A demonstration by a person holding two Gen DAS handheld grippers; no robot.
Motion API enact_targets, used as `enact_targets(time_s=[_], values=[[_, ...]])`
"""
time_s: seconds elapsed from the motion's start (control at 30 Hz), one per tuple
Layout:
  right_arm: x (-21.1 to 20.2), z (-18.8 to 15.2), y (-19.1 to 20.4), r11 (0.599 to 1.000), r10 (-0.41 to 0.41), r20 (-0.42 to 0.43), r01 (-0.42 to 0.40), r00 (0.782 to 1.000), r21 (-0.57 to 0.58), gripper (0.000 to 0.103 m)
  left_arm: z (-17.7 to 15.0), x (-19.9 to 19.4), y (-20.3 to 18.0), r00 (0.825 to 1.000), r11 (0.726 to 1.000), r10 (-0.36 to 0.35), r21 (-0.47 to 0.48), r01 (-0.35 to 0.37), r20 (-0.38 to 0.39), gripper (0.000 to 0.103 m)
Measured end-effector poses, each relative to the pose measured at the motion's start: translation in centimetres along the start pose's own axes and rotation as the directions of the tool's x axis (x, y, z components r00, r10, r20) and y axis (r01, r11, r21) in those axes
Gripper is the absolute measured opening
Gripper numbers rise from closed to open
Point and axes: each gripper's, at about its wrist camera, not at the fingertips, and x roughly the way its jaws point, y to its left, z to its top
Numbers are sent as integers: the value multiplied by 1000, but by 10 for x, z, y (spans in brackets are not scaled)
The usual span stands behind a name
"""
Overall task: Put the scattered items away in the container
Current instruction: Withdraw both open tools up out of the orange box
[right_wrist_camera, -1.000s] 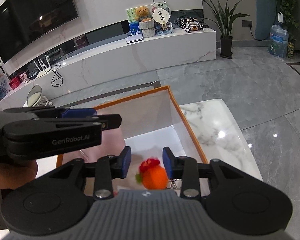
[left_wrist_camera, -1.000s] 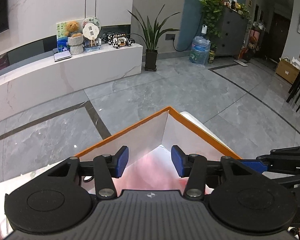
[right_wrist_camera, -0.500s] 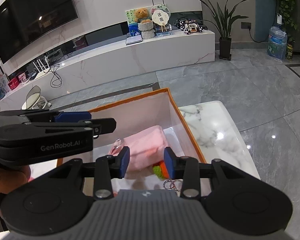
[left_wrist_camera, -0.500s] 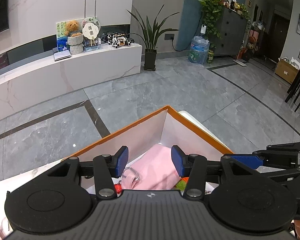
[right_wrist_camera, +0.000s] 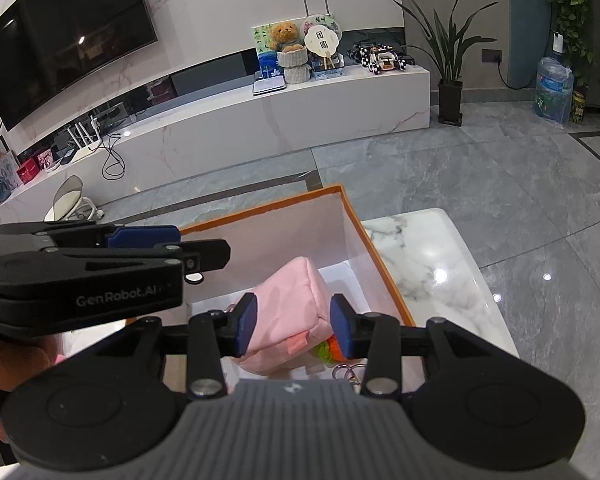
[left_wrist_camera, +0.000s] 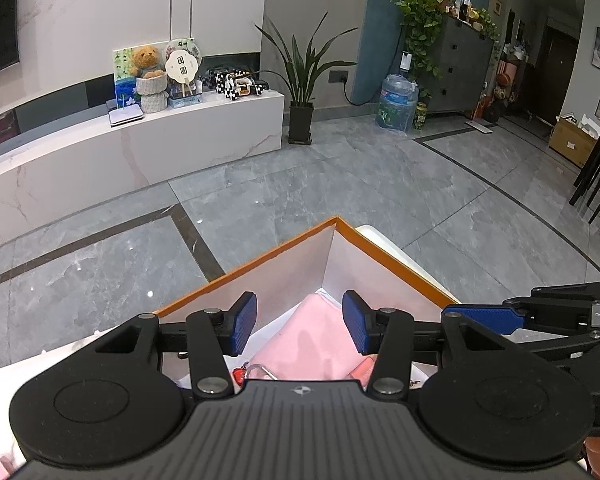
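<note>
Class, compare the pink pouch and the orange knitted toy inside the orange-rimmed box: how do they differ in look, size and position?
1. The pink pouch is plain, smooth pink fabric; the orange knitted toy is textured orange and green yarn.
2. The pink pouch is far bigger than the orange knitted toy.
3. The pink pouch lies in full view; the orange knitted toy peeks out beside it, mostly hidden.
Both are soft and lie inside the box.

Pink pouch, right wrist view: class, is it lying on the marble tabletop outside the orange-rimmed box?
No, the pink pouch lies inside the orange-rimmed box, on its white floor.
</note>
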Motion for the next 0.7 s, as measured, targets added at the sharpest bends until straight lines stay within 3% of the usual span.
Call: enact_targets(time_s=[0.7], values=[[-46, 11, 54, 996, 2, 82, 6, 997, -92, 45, 12, -88, 27, 994, 999, 47, -8, -46, 102, 56]])
